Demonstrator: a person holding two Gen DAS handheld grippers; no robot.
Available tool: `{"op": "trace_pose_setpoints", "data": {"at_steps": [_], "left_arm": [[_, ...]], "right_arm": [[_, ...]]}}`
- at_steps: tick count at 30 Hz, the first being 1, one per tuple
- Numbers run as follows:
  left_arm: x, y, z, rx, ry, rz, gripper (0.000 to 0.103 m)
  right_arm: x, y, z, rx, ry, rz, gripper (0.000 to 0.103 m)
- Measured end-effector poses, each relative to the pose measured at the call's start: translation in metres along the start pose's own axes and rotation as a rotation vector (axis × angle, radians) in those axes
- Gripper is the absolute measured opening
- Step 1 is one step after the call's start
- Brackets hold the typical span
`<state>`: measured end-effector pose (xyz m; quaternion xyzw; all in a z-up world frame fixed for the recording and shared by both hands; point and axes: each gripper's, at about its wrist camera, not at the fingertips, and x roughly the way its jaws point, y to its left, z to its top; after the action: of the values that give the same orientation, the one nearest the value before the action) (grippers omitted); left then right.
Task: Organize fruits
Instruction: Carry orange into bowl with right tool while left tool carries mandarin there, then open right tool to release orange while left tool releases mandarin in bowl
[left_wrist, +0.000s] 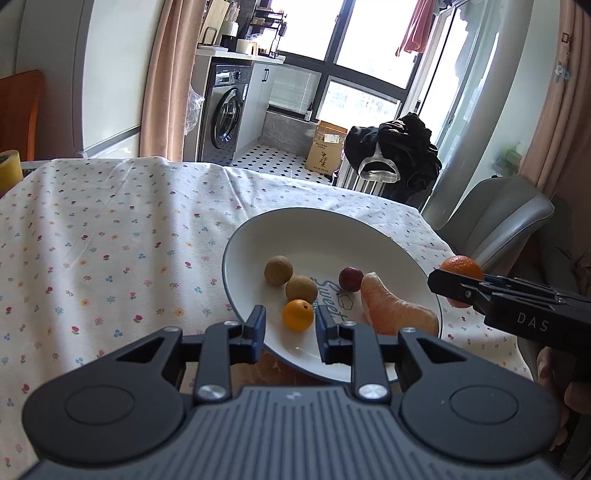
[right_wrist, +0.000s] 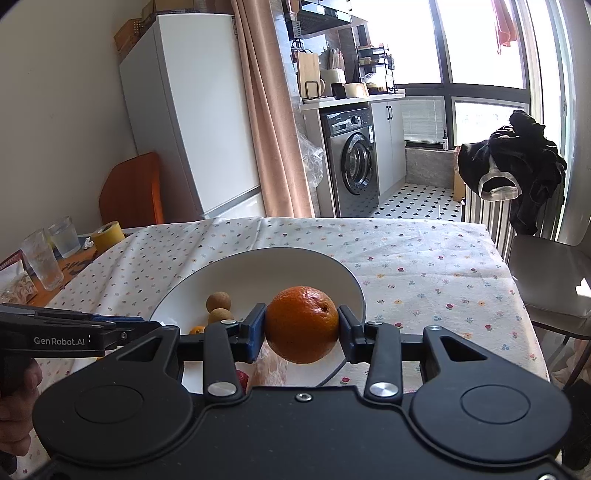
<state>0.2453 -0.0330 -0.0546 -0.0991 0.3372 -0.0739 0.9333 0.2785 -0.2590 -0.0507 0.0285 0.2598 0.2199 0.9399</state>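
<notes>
The right tongs (right_wrist: 302, 326) are clamped on a mandarin (right_wrist: 301, 325), one blue pad on each flank, and carry it in the air just at the near right edge of the white bowl (right_wrist: 258, 258) that sits on the flowered worktop (right_wrist: 424, 266); the left view shows the same fruit held beside the bowl's rim rather than over its middle. The left tongs (left_wrist: 290, 326) stand apart and hold nothing, their fingers framing (from this angle, not touching) a small orange fruit (left_wrist: 297, 315) already in the bowl. Also inside lie two brown longans (left_wrist: 278, 270), a dark red fruit (left_wrist: 351, 278) and a peeled pomelo segment (left_wrist: 395, 308). The step in hand looks to be setting the mandarin in with the rest. To do it well, I would carry it further over the bowl's open floor, toward the bare far side away from the longans, lower it until it is nearly resting, and only then part the pads, since a round fruit dropped from height would likely roll and knock the smaller ones. The left tongs would do best to keep clear of the path. As to direction: the mandarin is close to a sphere, slightly flattened, so it has no real long axis; its dimpled end faces up and to the right, toward the camera. The pomelo segment's length runs from bowl centre toward the near right rim.
</notes>
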Motion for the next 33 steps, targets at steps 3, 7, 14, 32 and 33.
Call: {"op": "trace_pose_setpoints", "data": {"at_steps": [3, 7, 14, 32, 33], "left_arm": [[-0.007, 0.004, 0.0, -0.005, -0.006, 0.005, 0.032], [-0.016, 0.007, -0.002, -0.023, -0.024, 0.013, 0.049], [-0.032, 0.016, -0.007, -0.05, -0.055, 0.028, 0.065], [-0.073, 0.047, -0.023, -0.108, -0.1, 0.074, 0.075], [-0.074, 0.049, -0.024, -0.111, -0.103, 0.076, 0.075]], "right_arm": [[-0.003, 0.001, 0.0, 0.001, -0.015, 0.002, 0.043], [-0.008, 0.003, 0.001, 0.004, -0.02, 0.003, 0.047], [-0.021, 0.015, -0.003, -0.009, -0.024, 0.013, 0.049], [-0.036, 0.055, -0.015, -0.051, -0.007, 0.068, 0.059], [-0.037, 0.057, -0.016, -0.055, -0.006, 0.072, 0.059]]}}
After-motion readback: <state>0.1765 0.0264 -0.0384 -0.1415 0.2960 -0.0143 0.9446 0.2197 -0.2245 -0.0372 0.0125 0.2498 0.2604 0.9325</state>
